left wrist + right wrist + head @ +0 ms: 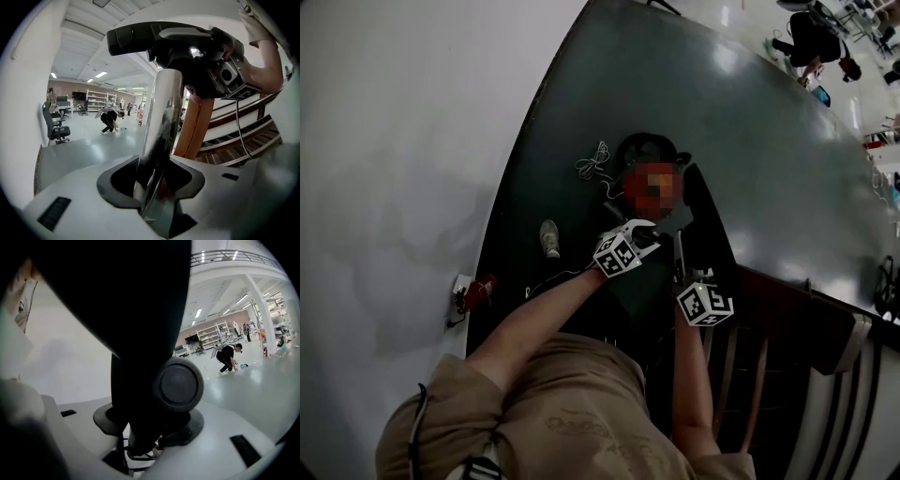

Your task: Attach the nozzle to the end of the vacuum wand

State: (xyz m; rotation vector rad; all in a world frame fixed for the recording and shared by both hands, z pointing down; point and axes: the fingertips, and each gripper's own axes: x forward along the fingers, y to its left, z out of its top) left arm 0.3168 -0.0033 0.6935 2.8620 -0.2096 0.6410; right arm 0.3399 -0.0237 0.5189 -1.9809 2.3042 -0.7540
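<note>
In the left gripper view a shiny metal vacuum wand (161, 122) stands upright between the jaws of my left gripper (154, 187), which is shut on it. The wand's top end meets a black nozzle (183, 47), with my right gripper's marker cube (239, 91) and a hand just behind it. In the right gripper view that black nozzle (140, 310), with a round wheel (178, 385), fills the gap of my right gripper (145, 427), which is shut on it. The dim head view shows my left gripper (649, 234) and right gripper (680, 270) close together.
A person in a black cap (652, 148) is below the grippers on the dark floor (750, 141). A shoe (549, 237), a coiled cable (595, 161) and a red-and-white object (473, 291) lie to the left. Wooden stair rails (750, 375) stand at the right, a white wall (403, 141) at the left.
</note>
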